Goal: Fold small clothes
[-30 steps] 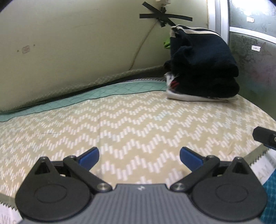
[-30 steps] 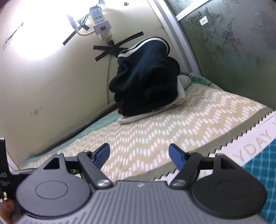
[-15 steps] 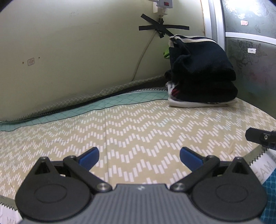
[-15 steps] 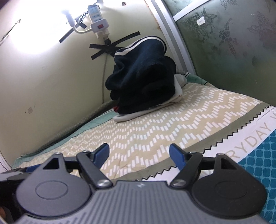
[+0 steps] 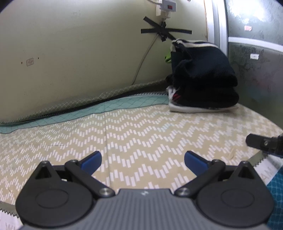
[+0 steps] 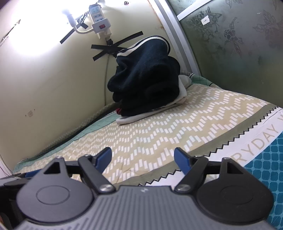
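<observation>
A stack of folded clothes [image 5: 201, 79], dark navy pieces on a white one, sits in the far corner of the bed; it also shows in the right wrist view [image 6: 146, 83]. My left gripper [image 5: 143, 160] is open and empty, low over the zigzag bedsheet [image 5: 141, 131], well short of the stack. My right gripper [image 6: 143, 156] is open and empty over the same sheet [image 6: 176, 123]. Part of the right gripper [image 5: 265, 144] shows at the right edge of the left wrist view.
A cream wall [image 5: 70, 53] with a power strip [image 5: 167, 3], taped cable [image 5: 164, 31] and a bright lamp [image 6: 69, 16] runs behind the bed. A patterned glass panel [image 6: 238, 44] stands to the right. A teal blanket part [image 6: 265, 169] lies at the near right.
Both grippers have pulled back and tilted up slightly, so the stack looks farther and more wall shows. Both stay open and empty.
</observation>
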Motion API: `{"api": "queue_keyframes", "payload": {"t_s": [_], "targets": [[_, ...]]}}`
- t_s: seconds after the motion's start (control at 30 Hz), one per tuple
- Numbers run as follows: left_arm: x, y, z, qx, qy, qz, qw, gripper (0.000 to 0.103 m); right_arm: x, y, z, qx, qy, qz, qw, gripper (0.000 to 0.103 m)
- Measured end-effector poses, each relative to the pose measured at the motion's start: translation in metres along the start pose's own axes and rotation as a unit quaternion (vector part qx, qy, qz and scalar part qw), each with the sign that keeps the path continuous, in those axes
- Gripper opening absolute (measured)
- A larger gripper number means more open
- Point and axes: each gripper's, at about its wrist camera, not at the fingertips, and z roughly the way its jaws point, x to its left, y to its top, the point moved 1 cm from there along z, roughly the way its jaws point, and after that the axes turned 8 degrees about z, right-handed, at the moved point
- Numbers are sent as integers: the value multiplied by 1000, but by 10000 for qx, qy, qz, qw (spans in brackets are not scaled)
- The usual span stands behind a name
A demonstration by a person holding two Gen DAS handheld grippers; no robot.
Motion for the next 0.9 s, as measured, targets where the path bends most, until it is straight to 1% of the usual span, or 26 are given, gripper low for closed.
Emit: {"api": "queue_keyframes", "payload": {"t_s": [0.07,0.17,0.33,0.5,0.9], "targets": [[0,0,-2,-44,68,30,10000,103,0,0,0,-1,3,-7,10000,70],[0,0,-3,-54,50,36,10000,103,0,0,0,-9,-2,-7,10000,70],[0,0,-5,-15,229,45,9997,103,0,0,1,-5,-2,-12,10000,71],[2,-1,0,188,108,-7,9998,103,0,-1,1,4,-2,-12,10000,71],[1,-2,1,244,77,71,9996,103,-1,0,4,69,12,18,10000,71]]}}
